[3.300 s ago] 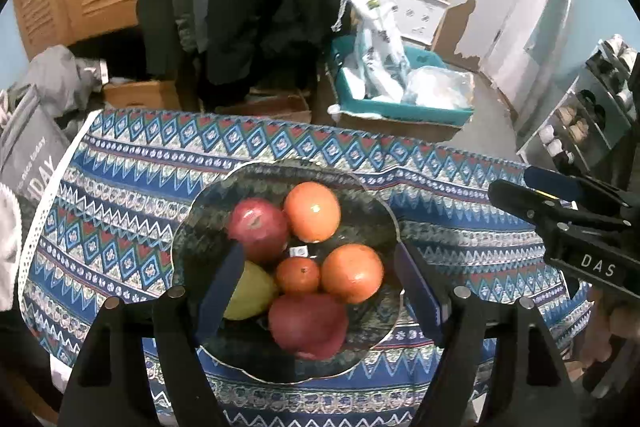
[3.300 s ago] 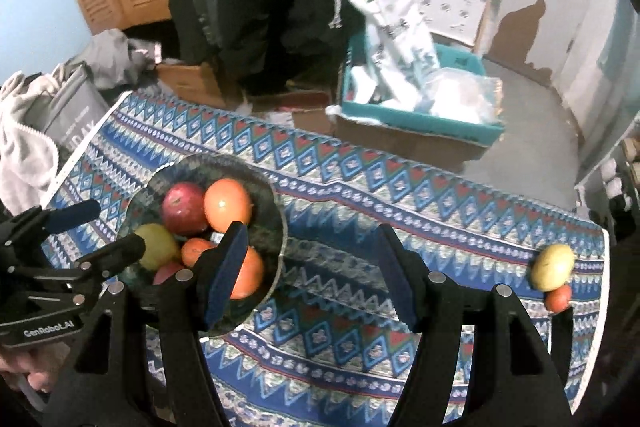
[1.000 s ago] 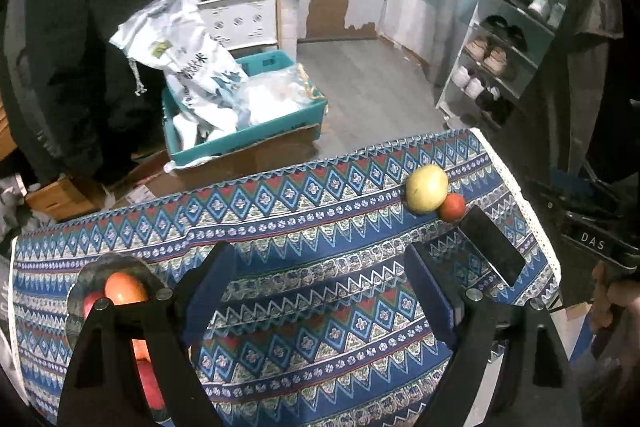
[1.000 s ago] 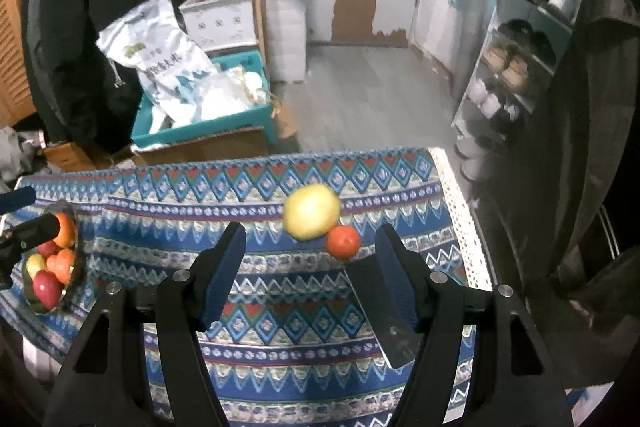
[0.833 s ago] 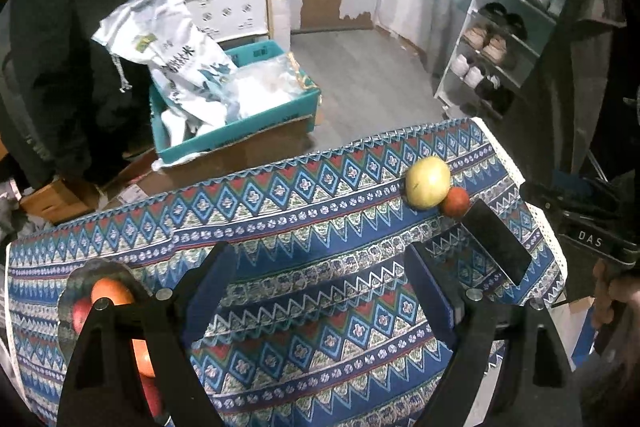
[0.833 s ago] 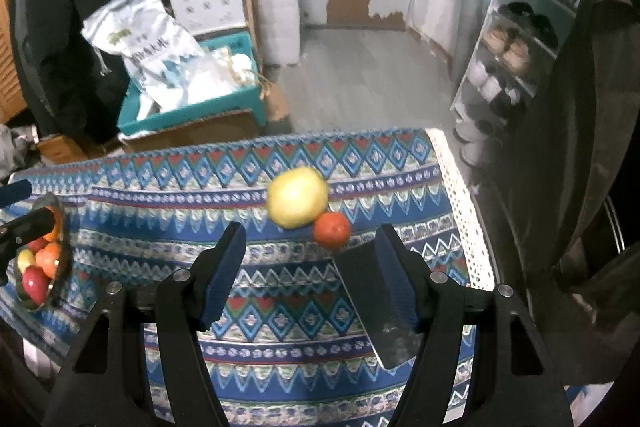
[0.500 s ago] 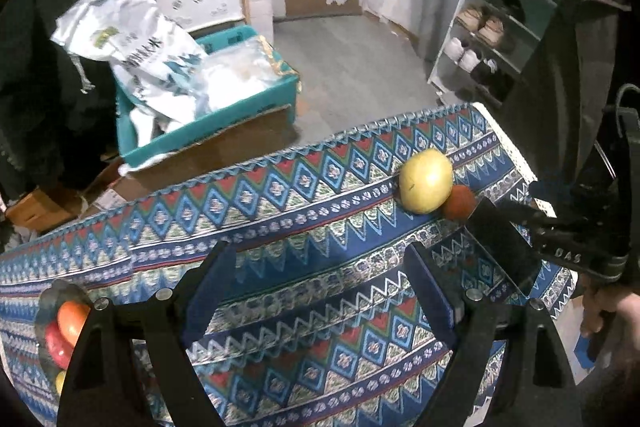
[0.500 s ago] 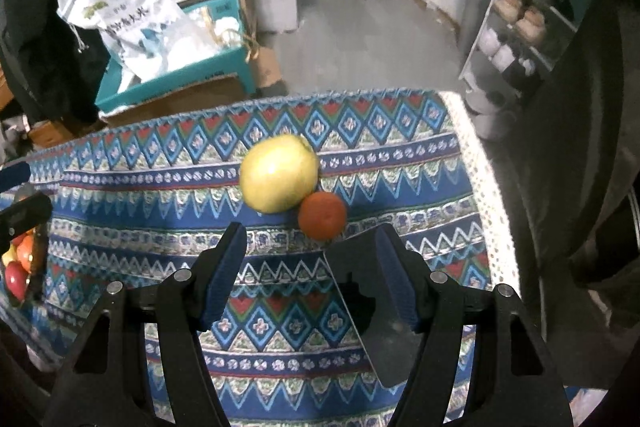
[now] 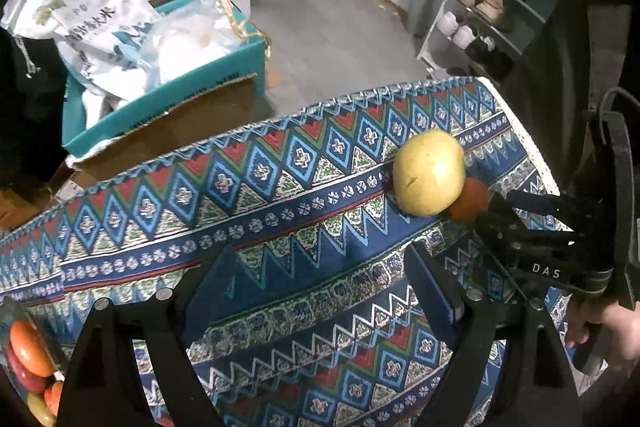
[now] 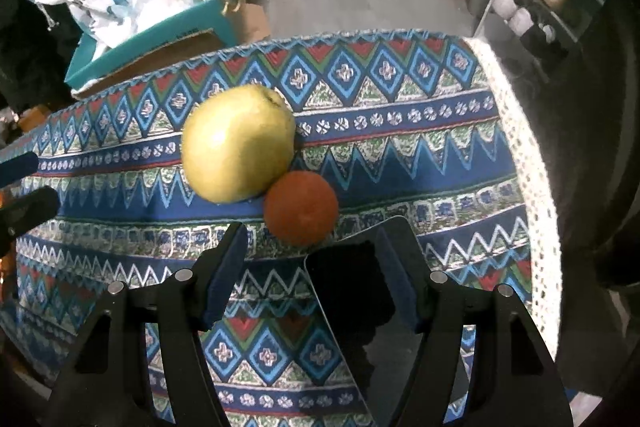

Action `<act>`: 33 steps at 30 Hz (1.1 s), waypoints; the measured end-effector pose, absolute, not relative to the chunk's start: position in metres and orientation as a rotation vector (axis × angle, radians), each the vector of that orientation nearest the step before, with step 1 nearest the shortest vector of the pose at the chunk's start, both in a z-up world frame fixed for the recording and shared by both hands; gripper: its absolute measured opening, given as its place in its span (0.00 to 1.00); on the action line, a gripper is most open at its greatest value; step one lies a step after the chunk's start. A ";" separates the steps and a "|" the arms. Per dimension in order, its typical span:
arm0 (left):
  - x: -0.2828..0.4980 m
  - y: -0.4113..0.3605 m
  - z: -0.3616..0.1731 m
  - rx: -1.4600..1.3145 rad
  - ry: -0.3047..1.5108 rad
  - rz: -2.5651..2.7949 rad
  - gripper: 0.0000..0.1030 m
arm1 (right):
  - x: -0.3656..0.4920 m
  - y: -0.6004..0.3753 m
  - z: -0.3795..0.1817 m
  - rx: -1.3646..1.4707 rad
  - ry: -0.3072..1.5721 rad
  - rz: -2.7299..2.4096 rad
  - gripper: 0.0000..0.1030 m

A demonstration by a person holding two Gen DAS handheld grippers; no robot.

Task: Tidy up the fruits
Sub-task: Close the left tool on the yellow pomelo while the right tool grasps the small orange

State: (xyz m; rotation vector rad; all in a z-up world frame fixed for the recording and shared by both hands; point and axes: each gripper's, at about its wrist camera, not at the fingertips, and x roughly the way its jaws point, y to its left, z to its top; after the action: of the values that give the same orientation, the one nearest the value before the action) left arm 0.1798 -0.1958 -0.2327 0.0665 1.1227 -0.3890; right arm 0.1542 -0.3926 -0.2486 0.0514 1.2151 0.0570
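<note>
Two fruits sit together near the right end of the bench: a yellow-green pear and a small orange tangerine, touching each other, the tangerine on the nearer, right-hand side of the pear. Both rest on the patterned blue cloth that covers the bench, close to its white lace edge. Just in front of the tangerine lies a flat dark phone, its near corner almost against the fruit.

Over that phone hangs the right gripper, jaws spread wide with nothing between them; its left finger points at the cloth below the pear and its right finger lies above the phone, with the tangerine just beyond the gap. In the left wrist view the same gripper reaches in from the right, its tips right beside the tangerine and the pear.

Farther left, the left gripper is also wide apart and empty, held above bare cloth, well clear of the two fruits. At the lower left edge of that view a bowl of fruit shows orange, red and yellow pieces.

Beyond the bench stand a teal box holding white bags and, to the right, a shoe rack.
</note>
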 end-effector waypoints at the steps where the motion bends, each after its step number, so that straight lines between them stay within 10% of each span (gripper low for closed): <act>1: 0.182 -0.196 -0.236 0.065 1.129 -0.389 0.85 | 0.155 -0.393 -0.251 0.057 1.216 0.061 0.65; 8: 0.193 -0.204 -0.250 0.046 1.152 -0.404 0.85 | 0.164 -0.392 -0.265 0.058 1.231 0.072 0.63; 13: 0.200 -0.212 -0.252 0.046 1.150 -0.423 0.85 | 0.169 -0.392 -0.272 0.076 1.235 0.086 0.44; 33: 0.217 -0.288 -0.263 0.081 1.161 -0.549 0.85 | 0.148 -0.449 -0.245 0.206 1.134 -0.121 0.42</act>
State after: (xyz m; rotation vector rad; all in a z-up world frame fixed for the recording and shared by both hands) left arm 0.2170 -0.2884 -0.2630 0.0811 1.1606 -0.5491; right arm 0.1480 -0.4490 -0.2449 0.2063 1.1340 -0.1208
